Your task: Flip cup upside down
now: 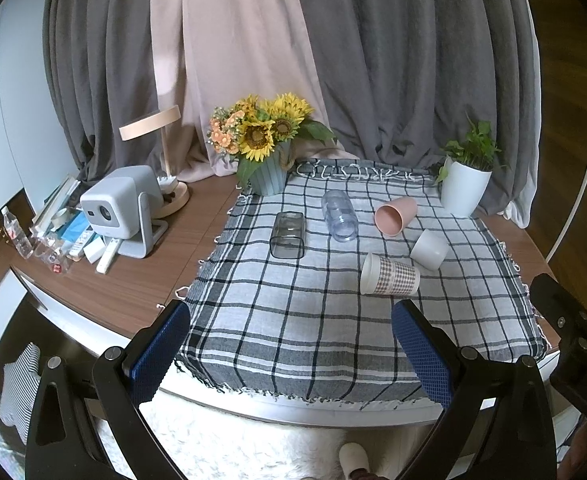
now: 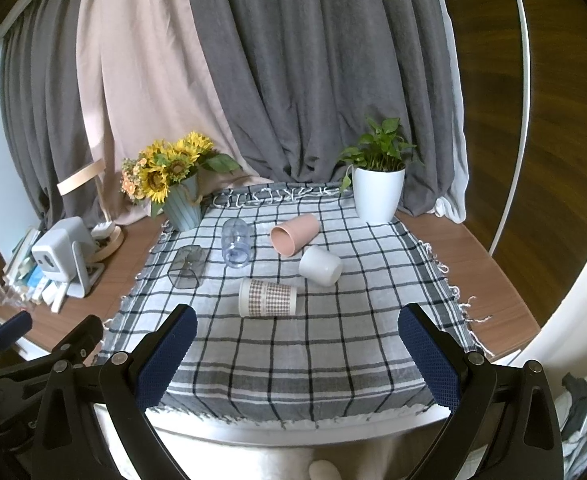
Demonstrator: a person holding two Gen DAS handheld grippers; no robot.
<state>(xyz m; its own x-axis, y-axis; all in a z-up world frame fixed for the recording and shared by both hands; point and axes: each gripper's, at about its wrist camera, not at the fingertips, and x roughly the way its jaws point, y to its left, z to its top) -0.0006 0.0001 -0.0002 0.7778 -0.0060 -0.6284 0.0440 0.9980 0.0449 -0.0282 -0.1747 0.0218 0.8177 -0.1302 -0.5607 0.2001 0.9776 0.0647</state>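
Left wrist view: the left hand-held gripper is hovering over the near edge of the table, jaws spread wide, gripping nothing.
Right wrist view: the right hand-held gripper is likewise standing wide open and empty above the checked cloth.
Cups: five are lying on their sides on the cloth.
Checked paper cup: is lying nearest the grippers, white rim pointing left.
White cup: is resting just behind it, near the pink cup.
Clear cups: a round one is lying mid-cloth; a smoky square one is lying to its left.
Back edge: sunflowers and a potted plant are standing there.
Left of cloth: a projector is sitting there.
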